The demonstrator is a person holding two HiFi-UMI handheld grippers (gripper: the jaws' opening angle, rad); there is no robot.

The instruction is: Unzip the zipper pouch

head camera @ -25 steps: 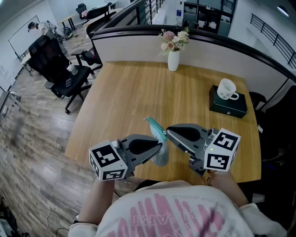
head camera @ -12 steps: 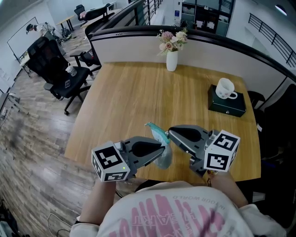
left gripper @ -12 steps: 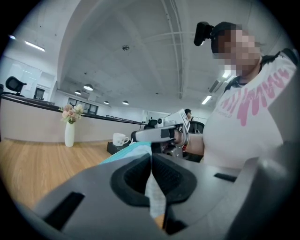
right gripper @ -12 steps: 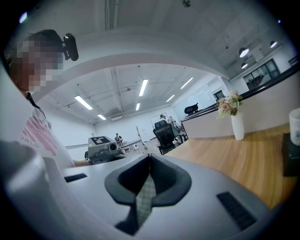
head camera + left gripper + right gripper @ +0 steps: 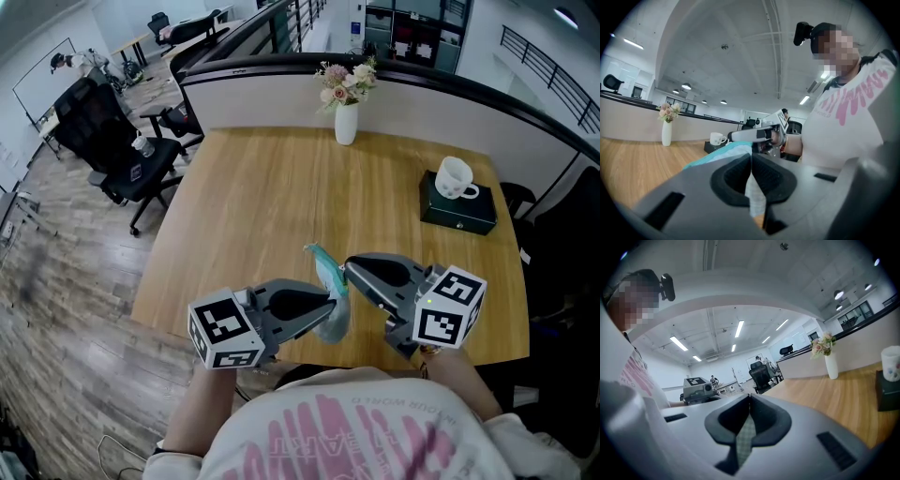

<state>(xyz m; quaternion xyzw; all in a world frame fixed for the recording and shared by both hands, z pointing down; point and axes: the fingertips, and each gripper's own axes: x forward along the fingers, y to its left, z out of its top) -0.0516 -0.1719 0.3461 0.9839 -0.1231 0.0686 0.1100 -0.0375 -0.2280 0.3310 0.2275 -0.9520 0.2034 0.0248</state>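
Observation:
A teal and white zipper pouch [image 5: 328, 279] hangs in the air between my two grippers, above the front part of the wooden table [image 5: 244, 206]. My left gripper [image 5: 330, 302] is shut on the pouch's pale fabric [image 5: 752, 187], which runs down between its pads. My right gripper [image 5: 345, 269] faces it from the right and is shut on a narrow greenish checked strip [image 5: 745, 437] of the pouch, likely the zipper tab. In the left gripper view the teal edge [image 5: 710, 157] leads toward the right gripper [image 5: 754, 136]. The pouch's zipper line is mostly hidden.
A white vase with flowers [image 5: 345, 122] stands at the table's far edge. A white mug [image 5: 457, 178] sits on a dark green box [image 5: 459, 214] at the right. Black office chairs [image 5: 112, 131] stand on the floor to the left.
Both grippers and the pouch have drifted slightly right and toward me; the grips look unchanged.

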